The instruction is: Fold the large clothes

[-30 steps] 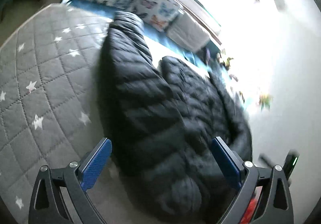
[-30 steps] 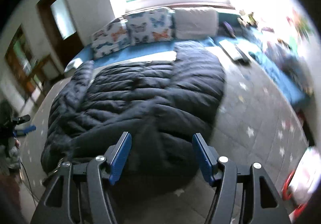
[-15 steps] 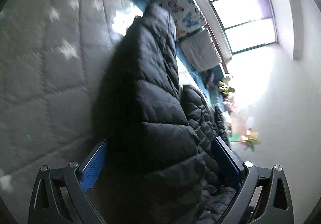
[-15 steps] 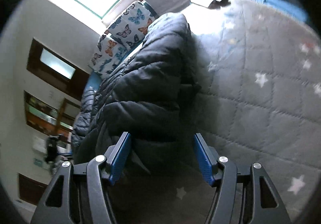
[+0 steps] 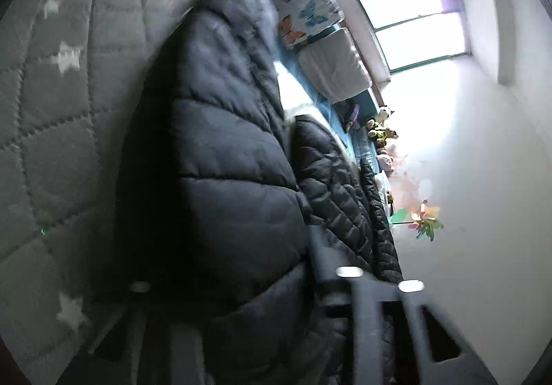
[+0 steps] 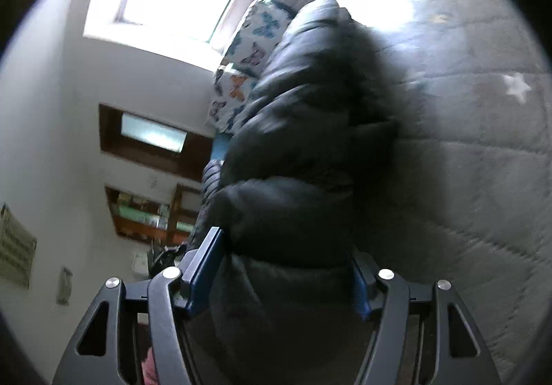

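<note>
A large black puffer jacket (image 5: 220,157) lies on a grey quilted star-pattern mat (image 5: 51,102). In the left wrist view its near edge fills the space between the fingers of my left gripper (image 5: 227,285), which is blurred and closing on the padded fabric. In the right wrist view the jacket (image 6: 303,150) bulges up between the blue pads of my right gripper (image 6: 286,264), whose jaws are narrowed around a thick fold at the jacket's near edge beside the mat (image 6: 465,160).
Butterfly-print cushions (image 5: 300,8) and a white cushion (image 5: 331,70) line the far edge under a bright window. Toys and a pinwheel (image 5: 424,219) sit by the wall. A wooden door and shelves (image 6: 148,212) stand at the left in the right wrist view.
Both grippers dropped low onto the jacket's near edge and their jaws have closed in on its padding. The cameras now look along the mat at jacket level.
</note>
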